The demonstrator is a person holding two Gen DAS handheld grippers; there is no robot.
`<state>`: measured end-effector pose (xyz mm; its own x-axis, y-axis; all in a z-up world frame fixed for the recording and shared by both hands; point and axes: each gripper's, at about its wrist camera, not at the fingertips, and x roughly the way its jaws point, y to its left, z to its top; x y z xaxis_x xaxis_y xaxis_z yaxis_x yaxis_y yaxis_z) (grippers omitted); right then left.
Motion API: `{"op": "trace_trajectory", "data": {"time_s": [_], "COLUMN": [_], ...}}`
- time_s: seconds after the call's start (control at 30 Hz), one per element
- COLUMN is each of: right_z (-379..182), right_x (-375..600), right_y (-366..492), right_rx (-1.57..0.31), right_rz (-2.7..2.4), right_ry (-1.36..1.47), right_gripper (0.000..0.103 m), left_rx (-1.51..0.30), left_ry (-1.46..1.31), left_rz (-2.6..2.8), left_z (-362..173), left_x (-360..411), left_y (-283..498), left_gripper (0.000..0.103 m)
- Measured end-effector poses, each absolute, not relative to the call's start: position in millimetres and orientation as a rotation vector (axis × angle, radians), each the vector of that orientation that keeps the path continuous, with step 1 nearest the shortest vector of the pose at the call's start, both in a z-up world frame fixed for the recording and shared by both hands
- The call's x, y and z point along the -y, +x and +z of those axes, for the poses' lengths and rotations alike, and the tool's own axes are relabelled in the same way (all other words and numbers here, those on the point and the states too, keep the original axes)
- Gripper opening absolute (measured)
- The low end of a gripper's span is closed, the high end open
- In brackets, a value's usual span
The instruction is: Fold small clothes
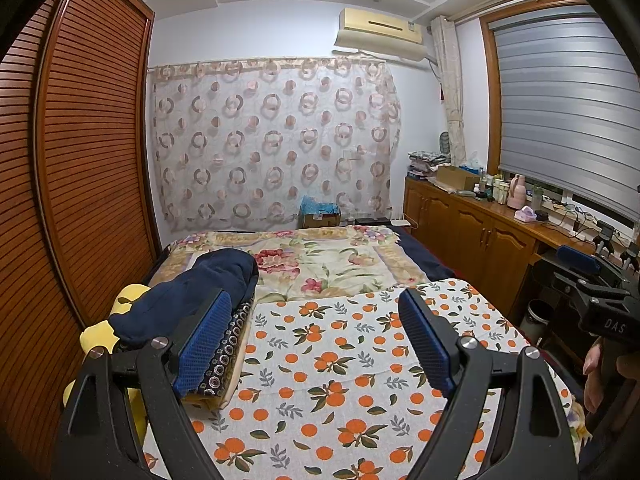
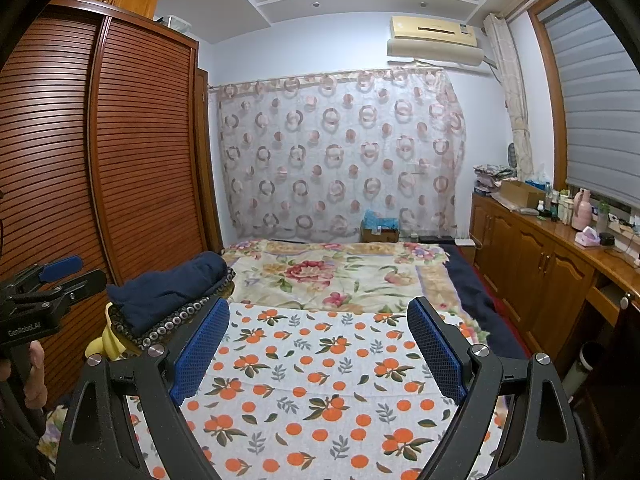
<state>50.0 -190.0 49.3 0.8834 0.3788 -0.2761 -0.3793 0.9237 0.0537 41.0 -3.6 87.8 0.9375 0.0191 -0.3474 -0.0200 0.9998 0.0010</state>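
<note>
Left claw (image 1: 316, 340) and right claw (image 2: 320, 350) both spread wide and empty above the orange-print cloth (image 1: 340, 360) on the bed (image 1: 320, 264), navy garment (image 1: 192, 292) piled on folded clothes, near left.

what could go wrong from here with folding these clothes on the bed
1. The navy garment sits loosely atop a pile at the bed's left edge; a careless pull might topple it toward the wardrobe.
2. Both the left gripper and the right gripper are open and empty above the orange-print cloth; a pinch could catch that cloth along with the garment.
</note>
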Motion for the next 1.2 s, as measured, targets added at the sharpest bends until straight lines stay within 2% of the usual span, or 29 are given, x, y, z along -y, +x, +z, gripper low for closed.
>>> {"op": "trace_trajectory", "data": {"time_s": [1.2], "right_z": [45.9], "right_x": [196.4], "right_y": [51.8], "right_rx": [-0.283], "right_rz": [0.398], "right_ry": [-0.012], "right_gripper": [0.092], "left_rx": [-0.357], "left_ry": [-0.005], "left_rz": [0.024], "left_z": [86.8], "left_x": [0.7], "left_y": [41.4], "left_gripper": [0.086]}}
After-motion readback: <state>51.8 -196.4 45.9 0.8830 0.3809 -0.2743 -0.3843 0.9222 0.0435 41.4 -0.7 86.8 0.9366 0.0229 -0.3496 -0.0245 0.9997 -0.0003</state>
